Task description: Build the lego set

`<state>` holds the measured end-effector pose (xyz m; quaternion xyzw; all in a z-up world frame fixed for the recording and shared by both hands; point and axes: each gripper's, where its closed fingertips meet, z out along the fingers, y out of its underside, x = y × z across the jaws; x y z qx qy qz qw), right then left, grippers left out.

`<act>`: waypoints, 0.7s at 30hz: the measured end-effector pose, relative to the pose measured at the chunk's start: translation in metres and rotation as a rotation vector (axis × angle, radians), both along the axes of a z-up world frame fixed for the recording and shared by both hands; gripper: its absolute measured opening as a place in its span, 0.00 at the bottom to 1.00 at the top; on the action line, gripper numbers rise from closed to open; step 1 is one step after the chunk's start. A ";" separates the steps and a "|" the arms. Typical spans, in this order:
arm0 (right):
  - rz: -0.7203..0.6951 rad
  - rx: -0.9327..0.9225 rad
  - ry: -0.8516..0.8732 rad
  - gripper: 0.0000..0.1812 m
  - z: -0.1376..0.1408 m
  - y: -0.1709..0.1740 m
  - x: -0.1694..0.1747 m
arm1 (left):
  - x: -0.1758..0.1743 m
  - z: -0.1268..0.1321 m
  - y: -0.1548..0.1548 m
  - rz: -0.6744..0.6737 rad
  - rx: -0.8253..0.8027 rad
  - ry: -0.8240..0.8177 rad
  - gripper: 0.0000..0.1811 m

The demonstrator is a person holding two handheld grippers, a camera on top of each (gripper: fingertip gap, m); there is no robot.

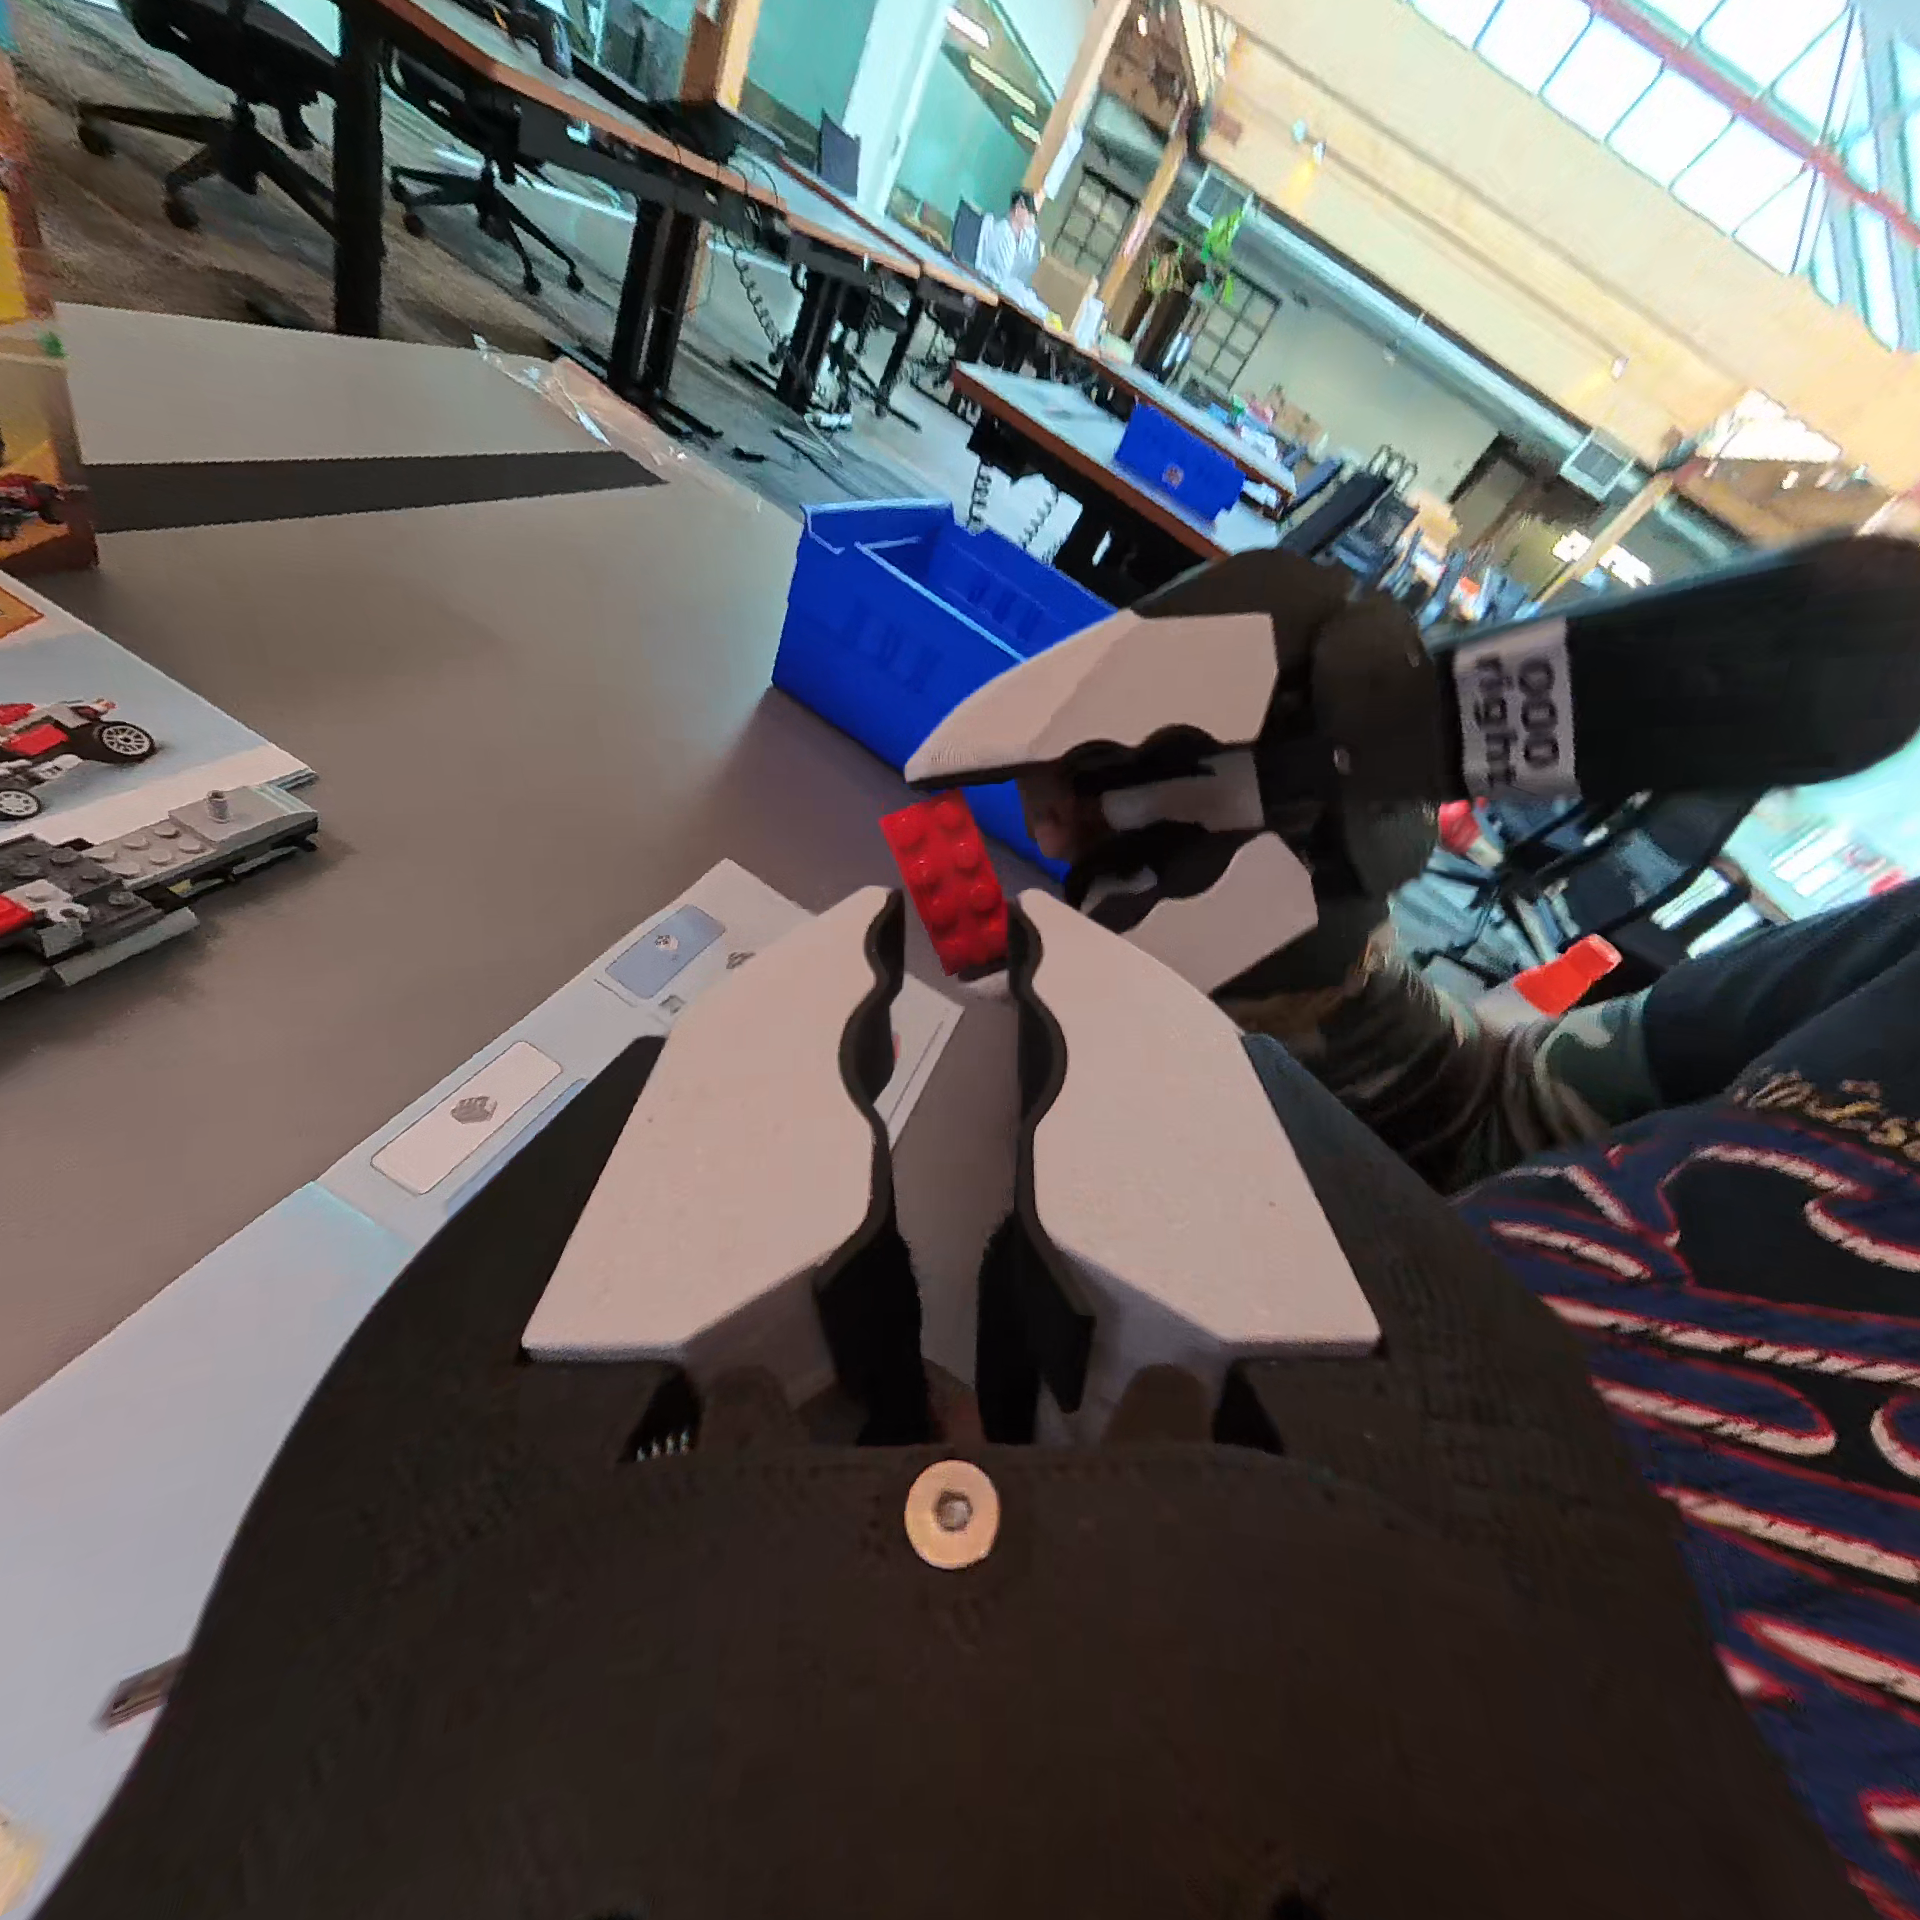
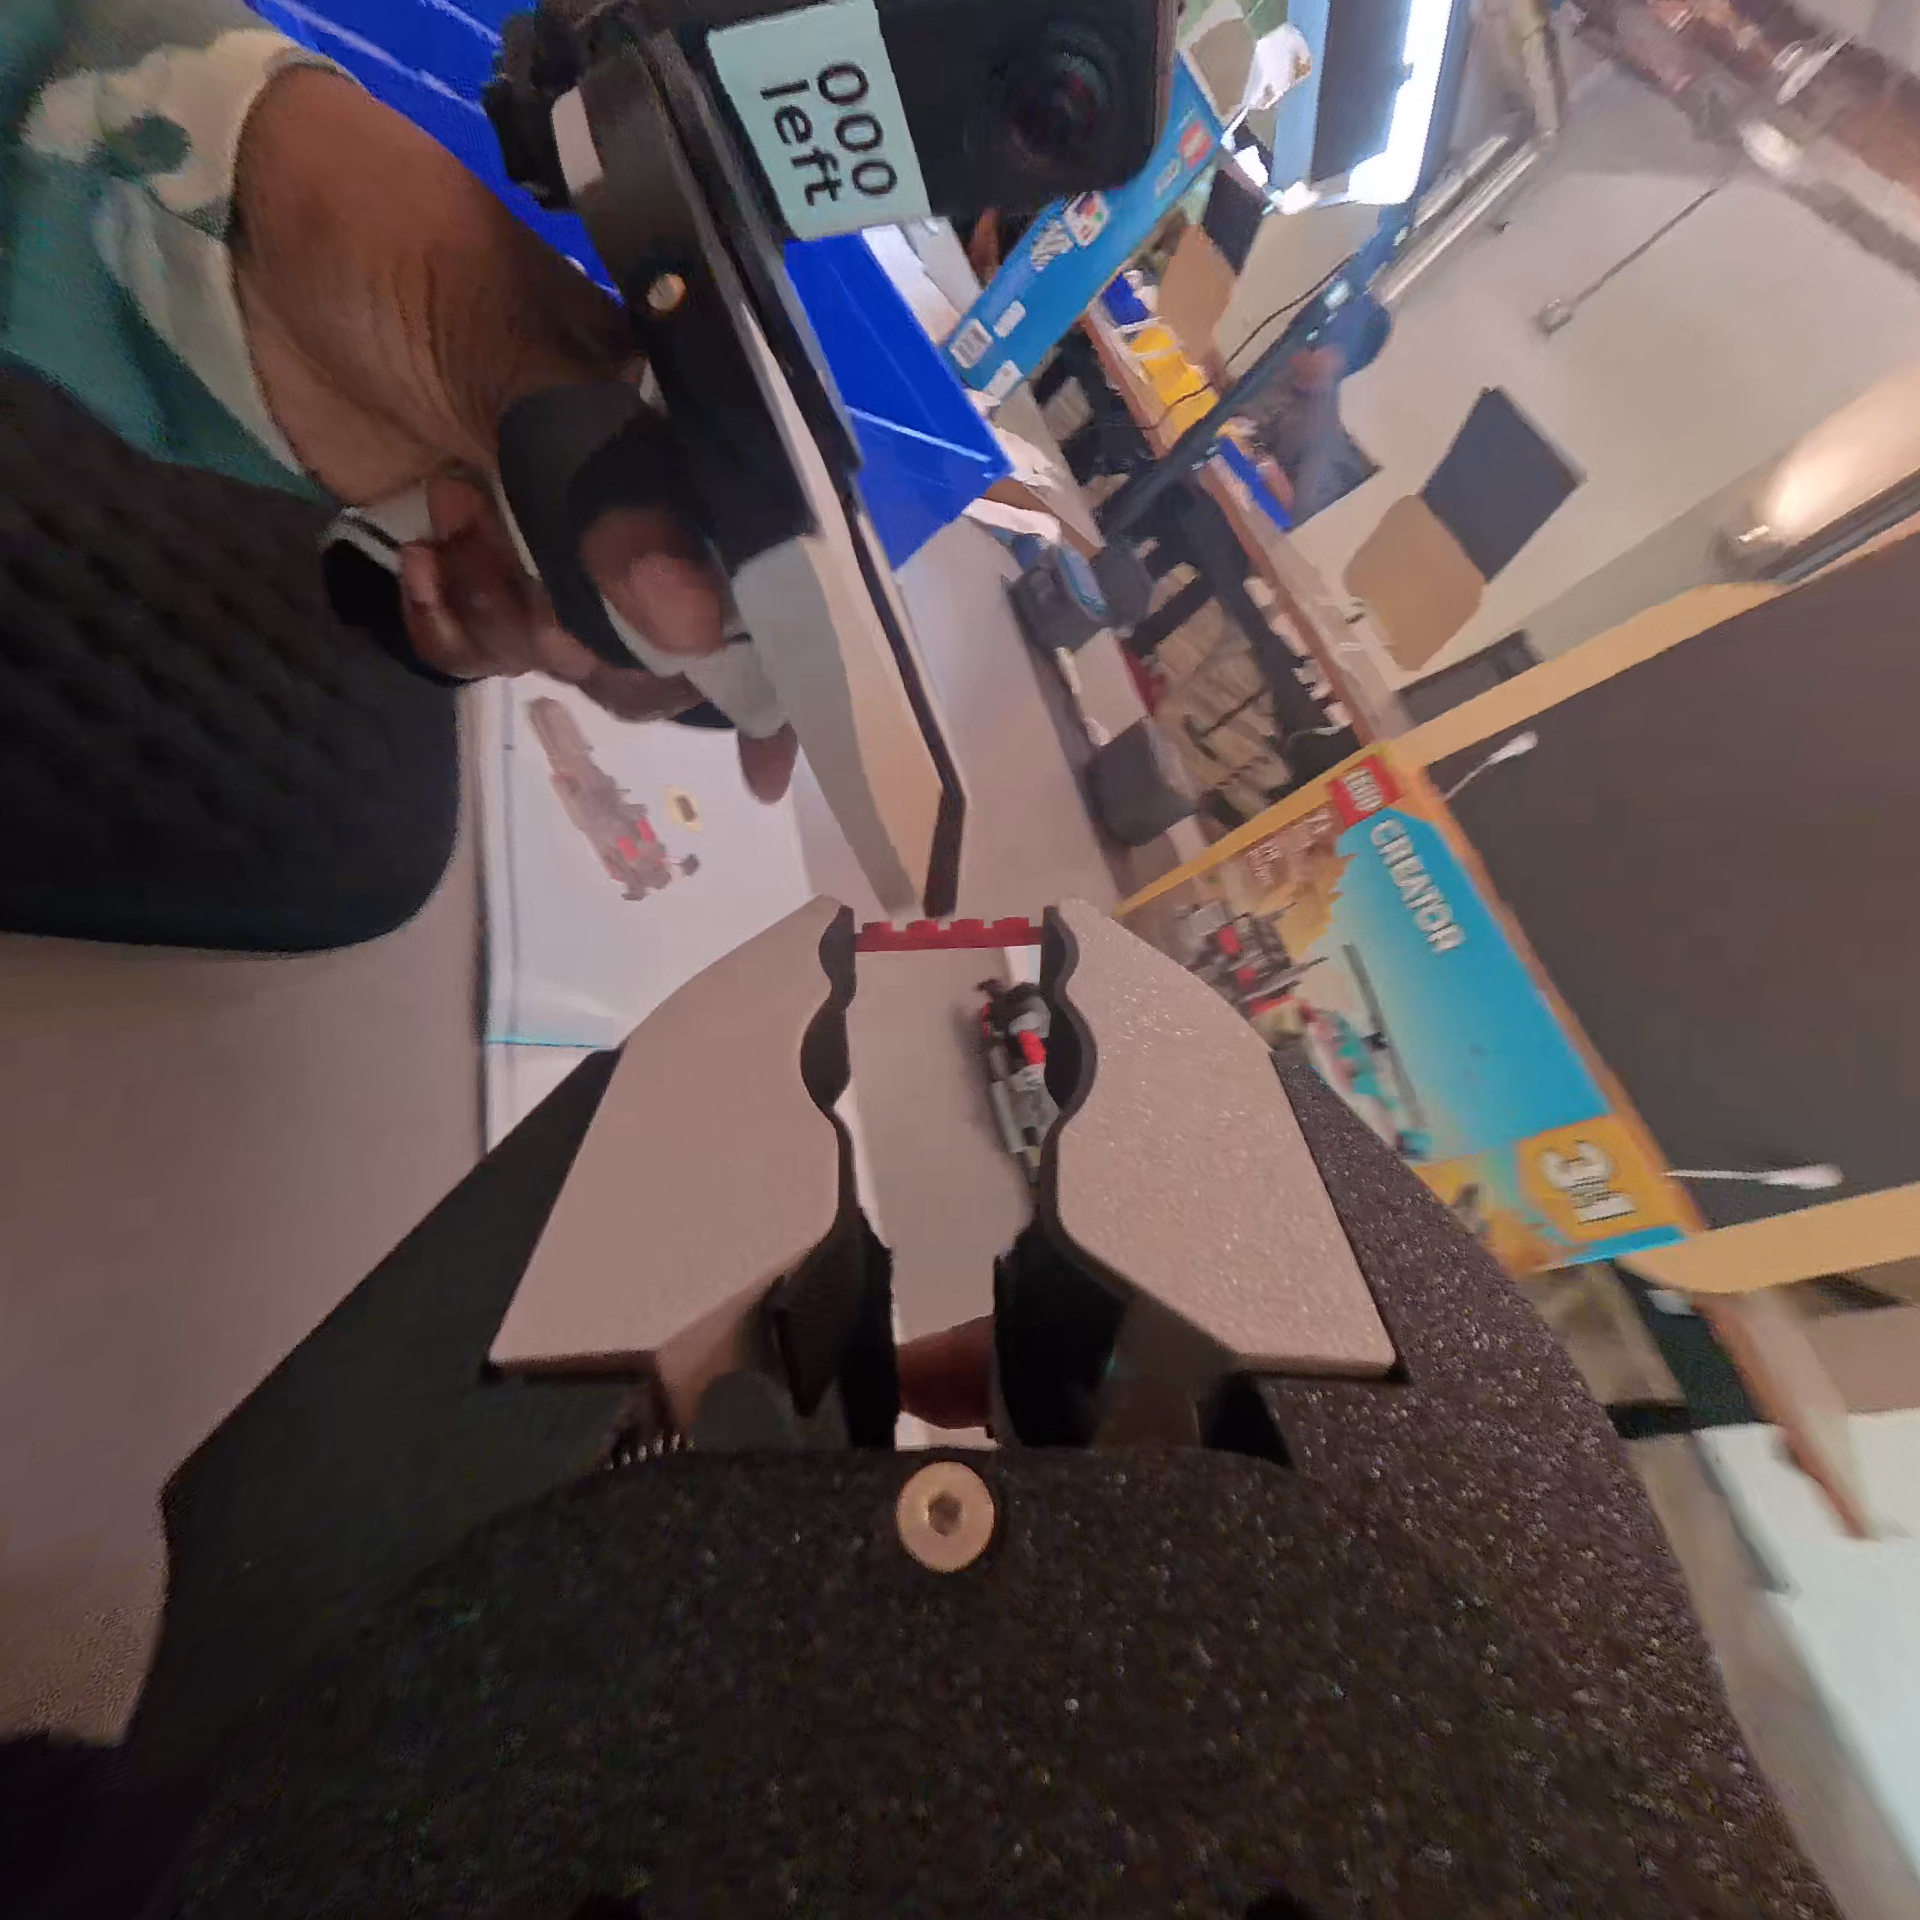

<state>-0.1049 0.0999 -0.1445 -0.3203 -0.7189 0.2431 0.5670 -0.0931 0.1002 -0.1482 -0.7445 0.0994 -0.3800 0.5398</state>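
Both the left gripper (image 1: pixel 951 935) and right gripper (image 2: pixel 948 928) pinch one red plate (image 1: pixel 945 881): light, rigid, best held by its edges.

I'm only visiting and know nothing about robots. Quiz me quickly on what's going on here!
1. True or false: the right claw grips a green brick.
2. What colour is the bin? A yellow, B blue, C white.
3. Fill in: the half-built model is mostly ____ in colour.

Key:
1. False: it holds a red brick.
2. B.
3. Grey.
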 end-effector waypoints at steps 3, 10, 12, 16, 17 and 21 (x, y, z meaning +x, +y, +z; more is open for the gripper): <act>0.077 -0.247 -0.201 0.19 -0.043 0.012 0.021 | -0.010 -0.021 -0.005 -0.023 0.009 0.196 0.14; 0.103 -0.476 -0.462 0.19 -0.123 0.026 0.039 | -0.003 -0.109 -0.007 -0.244 -0.029 0.715 0.20; 0.112 -0.493 -0.475 0.19 -0.130 0.024 0.033 | 0.005 -0.120 0.000 -0.292 -0.027 0.761 0.21; 0.082 -0.487 -0.535 0.19 -0.149 0.028 0.035 | 0.013 -0.130 0.013 -0.349 -0.021 0.787 0.23; 0.081 -0.484 -0.526 0.19 -0.149 0.028 0.036 | 0.013 -0.134 0.015 -0.362 -0.030 0.802 0.23; 0.058 -0.491 -0.541 0.19 -0.152 0.031 0.043 | 0.007 -0.148 0.014 -0.382 -0.073 0.842 0.19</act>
